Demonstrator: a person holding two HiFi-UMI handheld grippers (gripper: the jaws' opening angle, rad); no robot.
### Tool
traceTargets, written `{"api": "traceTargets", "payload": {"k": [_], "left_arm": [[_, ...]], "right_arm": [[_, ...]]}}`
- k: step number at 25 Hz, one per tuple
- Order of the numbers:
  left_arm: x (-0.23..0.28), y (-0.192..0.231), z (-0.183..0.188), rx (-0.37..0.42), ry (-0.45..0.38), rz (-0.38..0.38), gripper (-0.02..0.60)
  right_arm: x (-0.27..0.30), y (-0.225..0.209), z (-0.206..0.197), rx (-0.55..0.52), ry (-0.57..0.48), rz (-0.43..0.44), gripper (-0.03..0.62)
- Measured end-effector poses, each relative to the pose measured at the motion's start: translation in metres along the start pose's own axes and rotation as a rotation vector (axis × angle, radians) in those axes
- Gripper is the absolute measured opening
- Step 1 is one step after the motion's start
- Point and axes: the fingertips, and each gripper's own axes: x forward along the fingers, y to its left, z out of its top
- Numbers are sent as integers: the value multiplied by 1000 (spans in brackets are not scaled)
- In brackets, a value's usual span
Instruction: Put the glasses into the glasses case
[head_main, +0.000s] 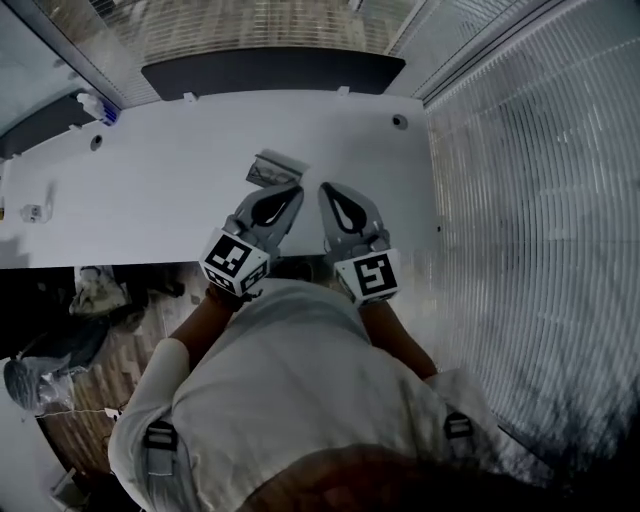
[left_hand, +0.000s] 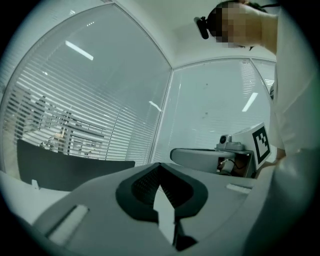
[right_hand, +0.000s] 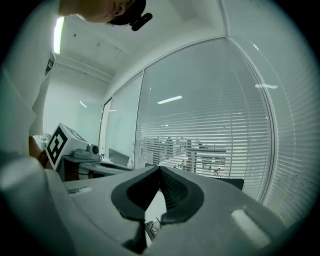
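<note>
The 2 grippers are held above the white table (head_main: 150, 190); the left gripper (head_main: 293, 190) and the right gripper (head_main: 326, 190) have their jaws closed on nothing. The glasses case (head_main: 275, 168) lies just beyond them; the glasses I cannot see, perhaps inside. Glasses are probably light and fragile; hold the bridge gently.

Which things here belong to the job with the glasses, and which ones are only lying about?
For the job: glasses case on the table; left gripper and right gripper, both shut. The glasses cannot be made out.
Lying about: small bottle at the table's far left; small white item at its left edge.
</note>
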Motion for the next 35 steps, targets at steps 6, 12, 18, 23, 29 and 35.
{"api": "traceTargets", "payload": {"k": [6,12,18,23,29,35], "left_arm": [[-3,-25,17,29,-44,-22,0],[-2,-34,12,4,-32,-39,0],[-2,-35,16,16,-31,-58,0],[-7,-36,15,11,-36,-66,0],[-7,-34,13,4,-28,-67,0],[-9,-30,14,0,-27,-59,0]], "right_arm": [[-22,1,12,69,-51,-1,3],[-36,-6,13,151,-83,-22,2],[-38,-3,19,185,-127,19,2],[-37,2,21,174,-135,11,2],[-34,3,20,186,-136,12,2],[-31,4,17,173,-123,15,2]]}}
